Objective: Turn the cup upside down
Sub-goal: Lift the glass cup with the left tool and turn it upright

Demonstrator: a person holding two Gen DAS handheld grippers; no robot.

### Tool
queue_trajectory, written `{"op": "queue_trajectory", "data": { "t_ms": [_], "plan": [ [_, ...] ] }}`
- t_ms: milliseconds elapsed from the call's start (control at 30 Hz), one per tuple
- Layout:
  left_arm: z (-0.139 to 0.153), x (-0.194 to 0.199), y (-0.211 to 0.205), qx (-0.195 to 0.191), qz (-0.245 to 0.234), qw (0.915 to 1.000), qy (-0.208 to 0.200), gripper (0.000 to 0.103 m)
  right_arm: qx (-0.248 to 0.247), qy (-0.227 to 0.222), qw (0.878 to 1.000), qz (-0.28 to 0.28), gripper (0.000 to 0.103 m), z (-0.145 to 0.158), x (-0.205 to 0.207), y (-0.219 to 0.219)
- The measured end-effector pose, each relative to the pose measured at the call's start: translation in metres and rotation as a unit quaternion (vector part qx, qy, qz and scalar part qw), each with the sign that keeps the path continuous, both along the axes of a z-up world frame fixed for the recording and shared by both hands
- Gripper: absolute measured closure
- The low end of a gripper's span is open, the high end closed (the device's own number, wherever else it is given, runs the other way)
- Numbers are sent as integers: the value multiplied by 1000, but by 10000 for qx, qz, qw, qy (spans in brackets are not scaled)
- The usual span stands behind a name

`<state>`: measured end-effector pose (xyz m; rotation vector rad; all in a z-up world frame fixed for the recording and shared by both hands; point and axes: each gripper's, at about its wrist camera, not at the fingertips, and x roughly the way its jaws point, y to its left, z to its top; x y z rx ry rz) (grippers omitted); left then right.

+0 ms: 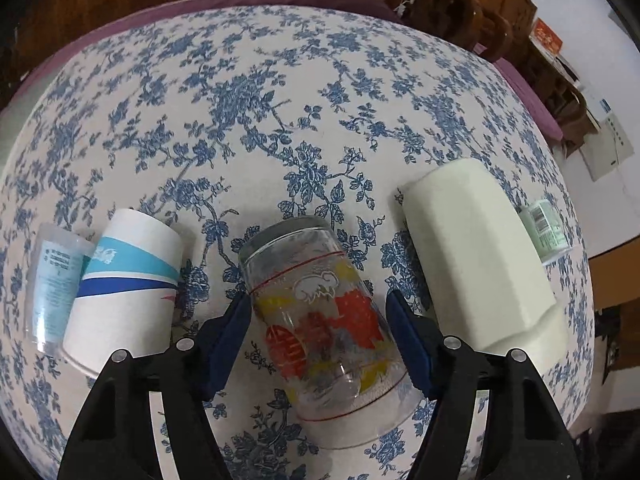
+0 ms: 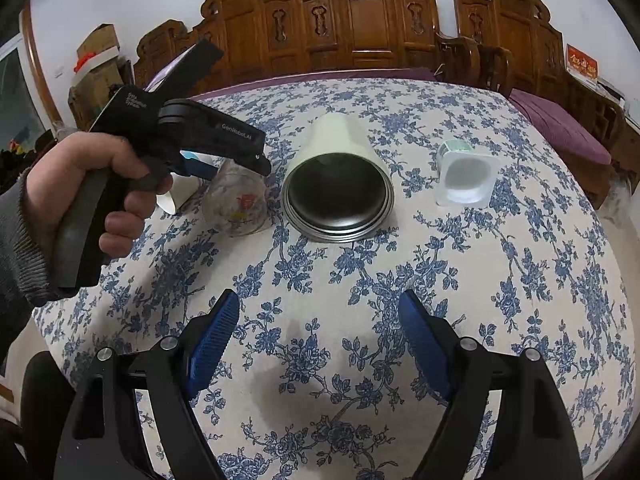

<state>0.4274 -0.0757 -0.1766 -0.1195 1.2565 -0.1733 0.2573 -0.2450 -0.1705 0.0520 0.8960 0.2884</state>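
A clear glass cup (image 1: 320,320) with red and yellow print lies on its side on the floral tablecloth, mouth toward the camera. My left gripper (image 1: 318,320) is open, its blue fingers either side of the glass with gaps on both sides. In the right wrist view the same glass (image 2: 236,204) lies below the left gripper's black body, held by a hand. My right gripper (image 2: 320,320) is open and empty above bare cloth, well short of the cups.
A paper cup (image 1: 128,280) and a clear plastic cup (image 1: 56,280) lie left of the glass. A cream tumbler (image 1: 480,256) (image 2: 340,184) lies on its side to the right, a small plastic tub (image 2: 464,176) beyond it. Carved wooden chairs (image 2: 360,20) stand behind the table.
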Motion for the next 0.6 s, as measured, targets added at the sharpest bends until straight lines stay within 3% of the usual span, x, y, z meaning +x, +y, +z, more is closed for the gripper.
{"op": "queue_trajectory", "data": {
  "t_ms": [167, 300, 600],
  "plan": [
    [-12, 6, 3, -281, 164, 9987, 381, 36, 22, -5, 10000, -39, 19, 0, -2, -2],
    [-7, 0, -1, -58, 47, 9997, 245, 46, 10, -9, 10000, -39, 19, 0, -4, -2],
    [18, -36, 12, 5, -225, 9997, -101, 47, -28, -73, 9999, -104, 19, 8, -16, -3]
  ]
}}
